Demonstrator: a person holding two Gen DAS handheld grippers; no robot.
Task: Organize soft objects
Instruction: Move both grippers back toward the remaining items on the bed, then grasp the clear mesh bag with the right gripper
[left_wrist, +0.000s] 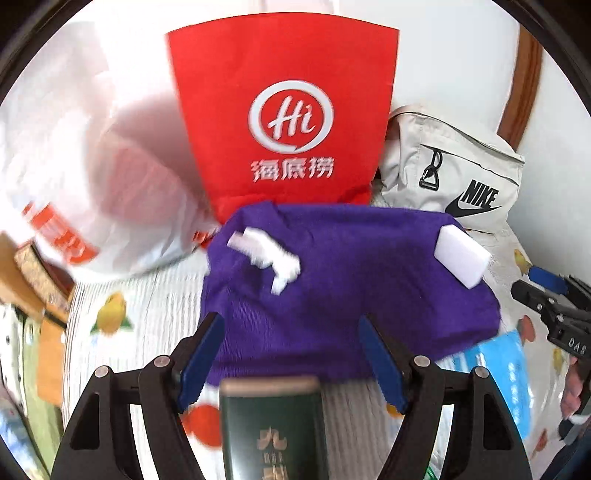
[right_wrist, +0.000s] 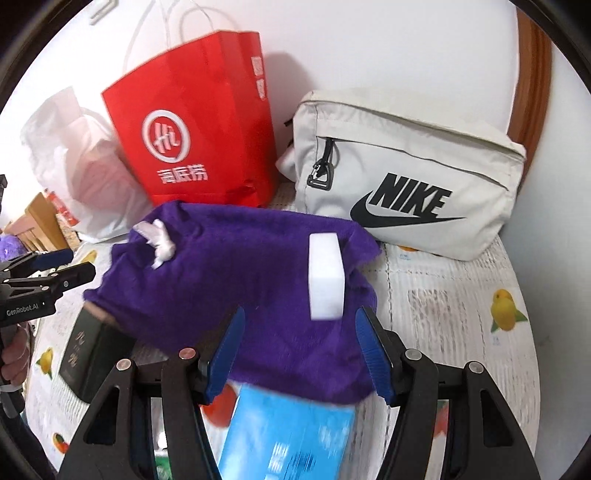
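1. Far left of the right wrist view: left gripper comes in from the edge, jaws apart, nothing between them.
2. Upper left: white plastic bag slumped against the wall.
3. Lower left: dark green box on the fruit-print cloth; its top corner is under the purple cloth's edge.
4. Upper centre: red paper bag with a "Hi" logo, upright, just behind the purple cloth.
5. Centre: purple cloth spread flat; crumpled white tissue on its upper left corner, white sponge block on its right side.
6. Bottom centre: right gripper, blue pads spread wide over the cloth's near edge, holding nothing.
7. Bottom centre: blue packet, partly under the cloth's near edge, blurred.
8. Upper right: off-white Nike pouch just beyond the cloth's right corner.
9. Left wrist view: left gripper likewise wide apart over the cloth, empty.
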